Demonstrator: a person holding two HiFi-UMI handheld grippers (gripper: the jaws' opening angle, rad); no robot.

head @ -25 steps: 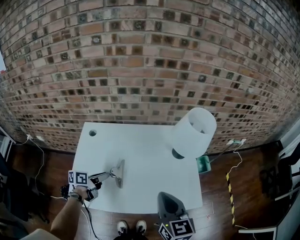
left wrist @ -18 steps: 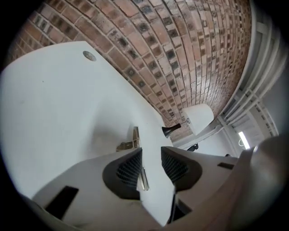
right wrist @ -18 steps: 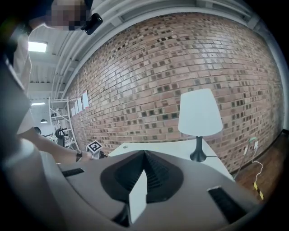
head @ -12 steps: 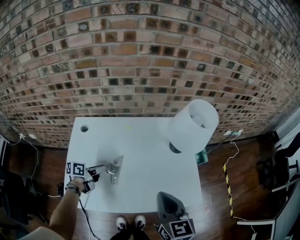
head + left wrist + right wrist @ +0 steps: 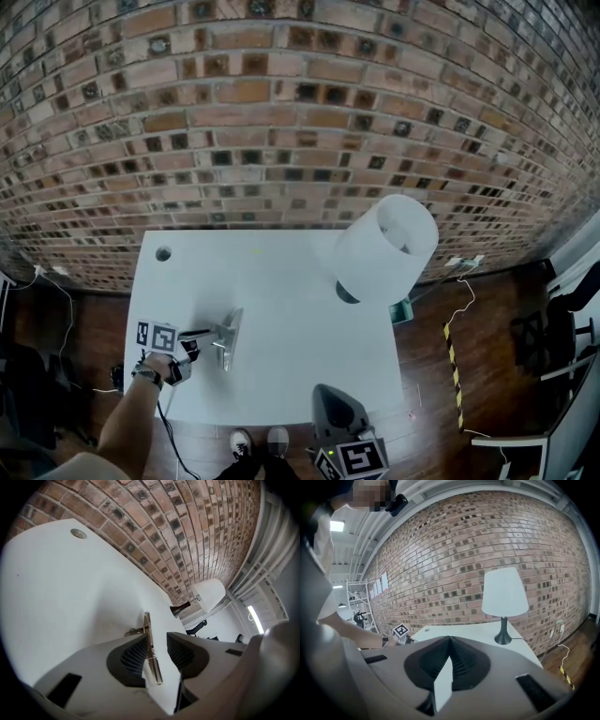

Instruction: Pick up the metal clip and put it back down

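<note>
The metal clip (image 5: 228, 338) lies on the white table (image 5: 281, 281) near its front left part, its long bar pointing away from me. My left gripper (image 5: 199, 337) reaches in from the left edge. In the left gripper view the clip's thin handle (image 5: 149, 641) runs between the two ribbed pads, close to the left one, with a gap on the other side; this gripper (image 5: 157, 651) is open. My right gripper (image 5: 337, 412) hangs in front of the table's near edge. Its pads (image 5: 450, 660) are pressed together with nothing between them.
A white-shaded lamp (image 5: 386, 248) on a dark base stands at the table's right rear. A round cable hole (image 5: 163, 253) sits in the far left corner. A brick wall runs behind. A green box (image 5: 405, 309) and cables lie on the wooden floor to the right.
The head view has drifted, so the table sits a little higher and further left. The left gripper stays at the clip's handle; the clip has barely shifted on the table.
</note>
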